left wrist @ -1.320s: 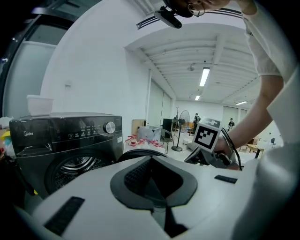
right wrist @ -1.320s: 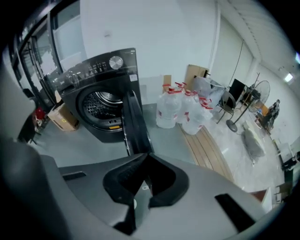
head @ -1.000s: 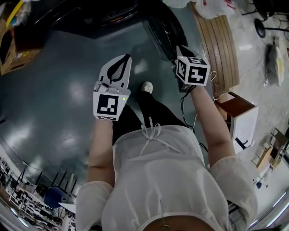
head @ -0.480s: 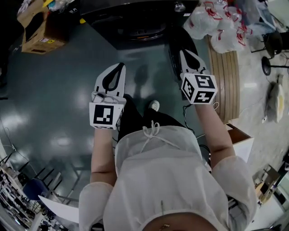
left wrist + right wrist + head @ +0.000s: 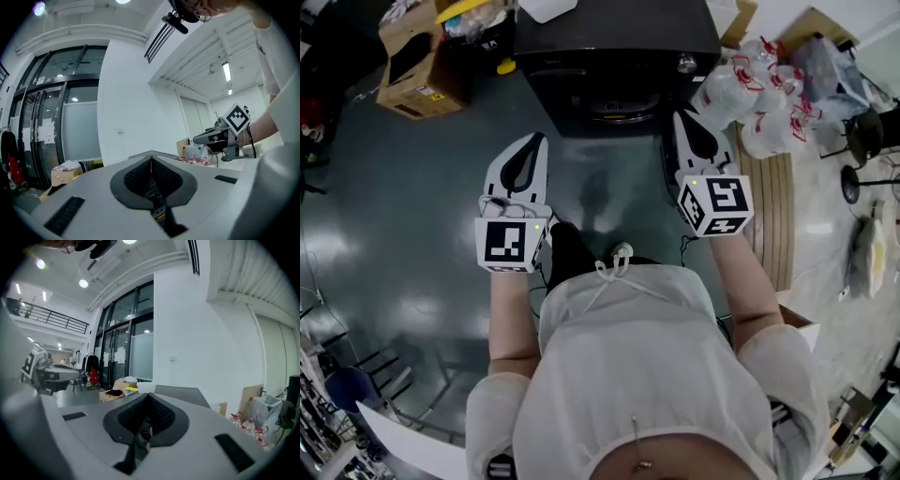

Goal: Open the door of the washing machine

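Observation:
The black washing machine [image 5: 614, 47] stands on the floor at the top of the head view, its round front door [image 5: 619, 105] closed. Both grippers are held out level in front of the person, short of the machine and touching nothing. My left gripper [image 5: 541, 138] is shut and empty, its tips aimed at the floor left of the door. My right gripper [image 5: 679, 114] is shut too, near the machine's front right corner. In the left gripper view the jaws [image 5: 151, 158] meet on nothing. In the right gripper view the jaws [image 5: 149, 394] are together, with the machine's grey top [image 5: 180, 392] beyond.
An open cardboard box [image 5: 422, 66] sits left of the machine. Tied white plastic bags [image 5: 750, 94] and a slatted wooden bench [image 5: 769, 206] lie to its right. A black stand [image 5: 872, 141] is at the far right. The floor is dark and glossy.
Both grippers have risen and tipped up to level, staying shut. The head view has swung forward, so the washing machine and box now show in full at the top.

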Action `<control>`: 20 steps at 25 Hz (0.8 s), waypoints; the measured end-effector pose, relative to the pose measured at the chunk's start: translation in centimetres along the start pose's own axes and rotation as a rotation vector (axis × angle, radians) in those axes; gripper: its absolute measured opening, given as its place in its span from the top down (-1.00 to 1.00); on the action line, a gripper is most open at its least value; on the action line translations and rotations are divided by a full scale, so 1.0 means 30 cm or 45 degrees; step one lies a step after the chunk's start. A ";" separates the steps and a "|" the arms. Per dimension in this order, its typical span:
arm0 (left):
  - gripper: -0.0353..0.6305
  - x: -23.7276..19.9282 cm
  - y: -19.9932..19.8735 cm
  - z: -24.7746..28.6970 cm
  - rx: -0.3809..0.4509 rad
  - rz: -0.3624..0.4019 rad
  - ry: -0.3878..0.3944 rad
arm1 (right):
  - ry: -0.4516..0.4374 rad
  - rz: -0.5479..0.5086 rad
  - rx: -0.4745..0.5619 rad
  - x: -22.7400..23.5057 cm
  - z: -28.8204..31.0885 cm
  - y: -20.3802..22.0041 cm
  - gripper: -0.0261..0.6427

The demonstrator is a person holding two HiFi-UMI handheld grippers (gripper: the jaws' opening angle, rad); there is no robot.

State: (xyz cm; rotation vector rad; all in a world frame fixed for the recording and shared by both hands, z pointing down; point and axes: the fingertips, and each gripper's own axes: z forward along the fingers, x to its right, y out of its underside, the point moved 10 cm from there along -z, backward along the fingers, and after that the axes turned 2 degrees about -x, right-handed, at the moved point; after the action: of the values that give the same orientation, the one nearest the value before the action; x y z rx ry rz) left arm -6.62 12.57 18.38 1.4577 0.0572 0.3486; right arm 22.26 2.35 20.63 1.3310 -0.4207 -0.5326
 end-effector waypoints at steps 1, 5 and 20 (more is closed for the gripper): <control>0.83 -0.008 -0.017 -0.013 0.006 0.001 -0.004 | -0.003 -0.001 0.020 -0.006 -0.008 -0.018 0.90; 0.83 -0.036 -0.074 -0.050 0.036 0.022 -0.020 | -0.019 -0.022 0.086 -0.023 -0.033 -0.077 0.91; 0.83 -0.068 -0.114 -0.090 0.060 -0.018 -0.005 | -0.053 -0.060 0.126 -0.085 -0.075 -0.117 0.91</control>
State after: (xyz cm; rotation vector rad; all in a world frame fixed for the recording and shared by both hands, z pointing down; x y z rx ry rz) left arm -8.54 14.37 14.37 1.5041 0.0727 0.3349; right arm 21.06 5.11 16.79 1.4298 -0.4553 -0.5857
